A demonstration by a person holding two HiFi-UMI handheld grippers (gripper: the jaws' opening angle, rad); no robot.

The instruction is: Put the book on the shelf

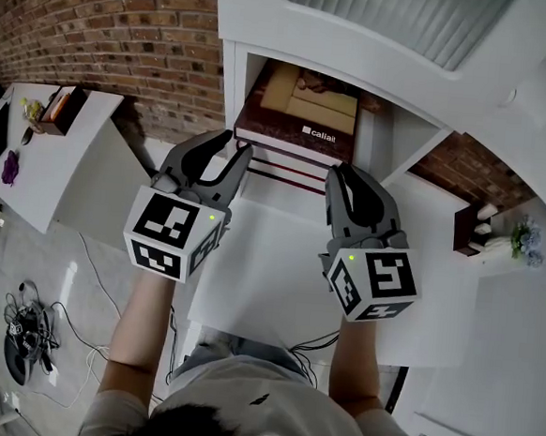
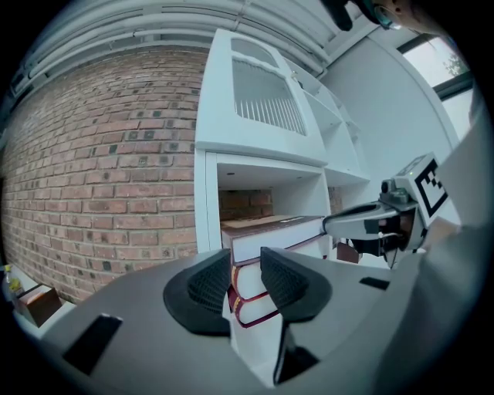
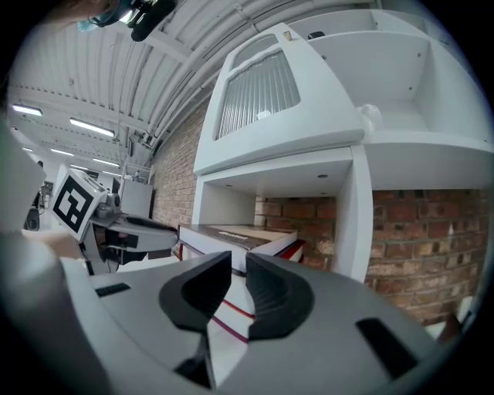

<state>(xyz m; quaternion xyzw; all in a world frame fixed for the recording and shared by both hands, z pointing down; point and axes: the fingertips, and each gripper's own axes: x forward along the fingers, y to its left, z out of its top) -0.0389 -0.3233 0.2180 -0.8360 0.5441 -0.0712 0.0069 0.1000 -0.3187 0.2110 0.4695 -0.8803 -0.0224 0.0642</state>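
**A:** Head view, where's the book?
**B:** The book (image 1: 300, 111) tops a stack in the shelf (image 1: 229, 77) at 12 o'clock. The left gripper (image 1: 236, 146) is at its 7, the right gripper (image 1: 348, 174) at 5.
**A:** Left gripper view?
**B:** Jaws slightly parted, empty.
**A:** Right gripper view?
**B:** Same. The book is probably heavy and stiff, so grip its side edges.

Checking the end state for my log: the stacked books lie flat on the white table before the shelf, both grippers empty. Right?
Wrong place: the head view shows the stacked books lying flat inside the shelf compartment. The left gripper and right gripper are indeed empty, jaws apart.
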